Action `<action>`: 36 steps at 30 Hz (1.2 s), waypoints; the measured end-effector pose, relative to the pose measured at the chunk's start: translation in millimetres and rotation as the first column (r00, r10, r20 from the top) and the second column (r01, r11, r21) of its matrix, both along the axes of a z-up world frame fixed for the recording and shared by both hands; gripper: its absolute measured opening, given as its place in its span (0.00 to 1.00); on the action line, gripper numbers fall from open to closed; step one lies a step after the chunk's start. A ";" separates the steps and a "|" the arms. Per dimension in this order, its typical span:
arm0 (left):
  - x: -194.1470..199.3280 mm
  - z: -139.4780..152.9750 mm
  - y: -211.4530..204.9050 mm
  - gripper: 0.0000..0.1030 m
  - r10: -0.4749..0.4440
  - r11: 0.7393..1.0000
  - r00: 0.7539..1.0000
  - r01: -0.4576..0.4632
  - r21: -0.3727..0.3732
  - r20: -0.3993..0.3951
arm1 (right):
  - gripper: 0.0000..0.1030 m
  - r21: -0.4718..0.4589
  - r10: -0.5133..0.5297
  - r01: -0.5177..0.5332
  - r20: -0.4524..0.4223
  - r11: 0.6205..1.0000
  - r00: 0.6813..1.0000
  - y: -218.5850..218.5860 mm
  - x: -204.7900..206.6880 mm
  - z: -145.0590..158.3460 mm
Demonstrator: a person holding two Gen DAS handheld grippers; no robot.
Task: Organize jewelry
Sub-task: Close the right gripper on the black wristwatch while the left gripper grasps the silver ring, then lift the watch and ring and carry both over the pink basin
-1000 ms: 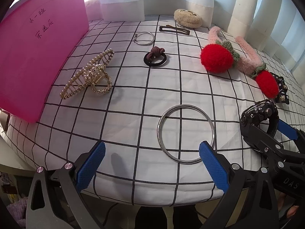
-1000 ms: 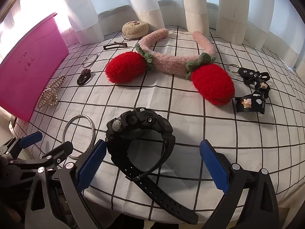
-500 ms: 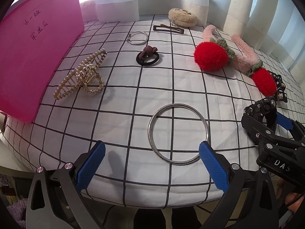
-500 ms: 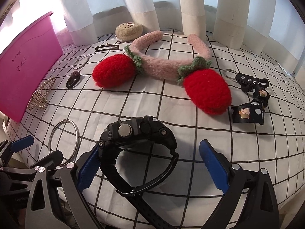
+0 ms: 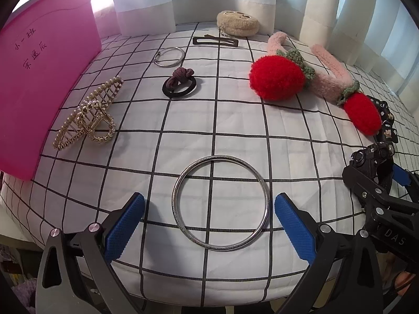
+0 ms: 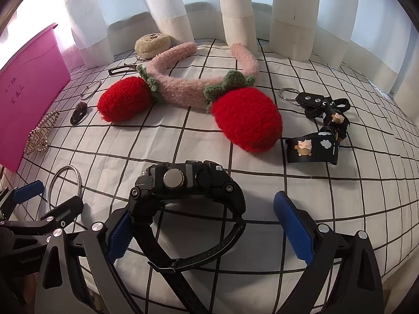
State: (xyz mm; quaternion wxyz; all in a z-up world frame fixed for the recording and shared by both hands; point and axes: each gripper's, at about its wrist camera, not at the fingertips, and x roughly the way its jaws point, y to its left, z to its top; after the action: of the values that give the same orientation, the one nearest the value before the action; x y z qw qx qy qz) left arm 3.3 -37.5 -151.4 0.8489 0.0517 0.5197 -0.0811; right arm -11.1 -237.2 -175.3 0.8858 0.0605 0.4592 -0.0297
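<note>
A large silver bangle [image 5: 260, 185] lies flat on the checked cloth, between the open blue pads of my left gripper [image 5: 209, 222]. It also shows in the right wrist view [image 6: 78, 180]. A black watch [image 6: 186, 185] stands on its strap between the open jaws of my right gripper [image 6: 204, 229], close to the left pad [image 6: 119, 238]. The pink bin [image 5: 44, 73] stands at the left. A gold pearl hair claw [image 5: 89, 115], a dark hair tie [image 5: 180, 83] and a small silver bangle [image 5: 169, 57] lie beyond.
A pink headband with red plush strawberries [image 6: 183, 96] lies mid-table. A black keychain strap [image 6: 322, 128], a brown hair clip [image 5: 216, 42] and a beige plush pouch [image 5: 237, 23] lie further back. White curtains [image 6: 235, 7] hang behind. The table's front edge is just under both grippers.
Both grippers have moved forward over the table. The large bangle now sits between the left pads, and the watch sits between the right pads. Nothing has been taken hold of.
</note>
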 end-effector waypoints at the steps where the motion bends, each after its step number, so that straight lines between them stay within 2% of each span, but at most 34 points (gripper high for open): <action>1: -0.9 -0.4 0.6 0.95 0.001 1.000 1.000 -0.001 -0.003 0.011 | 0.90 -0.007 0.003 -0.003 0.000 1.000 1.000 0.6 0.1 -0.2; 6: -9.8 -2.1 1.4 0.95 0.002 1.000 0.996 0.000 -0.015 0.092 | 0.90 -0.022 0.003 -0.003 0.006 1.000 1.000 1.6 -0.2 -1.2; 11: -10.8 -2.2 1.3 0.94 -0.009 1.000 0.994 0.010 -0.013 0.106 | 0.90 -0.026 0.006 -0.006 0.013 1.000 1.000 2.1 -0.8 -1.3; 14: -12.7 0.4 -1.3 0.86 -0.029 0.999 0.994 0.031 -0.016 0.102 | 0.90 -0.028 0.009 -0.009 0.013 1.000 1.000 2.2 -0.5 -1.4; 16: -15.7 2.4 -5.4 0.72 -0.050 0.998 0.994 0.052 -0.019 0.100 | 0.90 -0.029 0.009 -0.009 0.015 1.000 1.000 2.3 -0.4 -1.4; 17: -16.7 3.5 -7.3 0.69 -0.057 0.998 0.993 0.060 -0.020 0.102 | 0.90 -0.030 0.010 -0.009 0.016 0.999 1.000 2.5 -0.3 -1.5; 20: -16.4 3.6 -7.2 0.69 -0.057 0.998 0.993 0.060 -0.023 0.101 | 0.90 -0.033 0.015 -0.015 0.018 0.999 1.000 4.1 0.0 -1.4; 22: -15.7 4.4 -6.9 0.69 -0.058 0.998 0.993 0.061 -0.025 0.100 | 0.81 -0.034 0.030 -0.029 0.030 0.999 0.999 5.7 -0.9 0.9; 24: -15.3 5.4 -4.2 0.68 -0.044 0.998 0.994 0.048 -0.035 0.096 | 0.63 -0.042 0.050 -0.048 0.038 0.998 0.998 9.3 -0.6 4.1; 32: -14.7 22.6 2.9 0.68 -0.032 0.997 0.990 0.040 -0.060 0.134 | 0.63 0.015 0.040 -0.041 0.034 0.999 0.999 1.4 0.2 6.7; 36: -13.7 34.5 4.5 0.68 -0.026 0.997 0.988 0.037 -0.072 0.152 | 0.63 0.013 0.042 -0.043 0.049 0.999 0.998 -0.8 -1.9 14.1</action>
State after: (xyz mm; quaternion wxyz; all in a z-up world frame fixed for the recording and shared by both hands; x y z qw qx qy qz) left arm -10.5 -32.9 -116.8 0.8858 0.0343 0.4497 -0.1096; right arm -13.0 -238.0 -161.2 0.8966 0.0576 0.4389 -0.0060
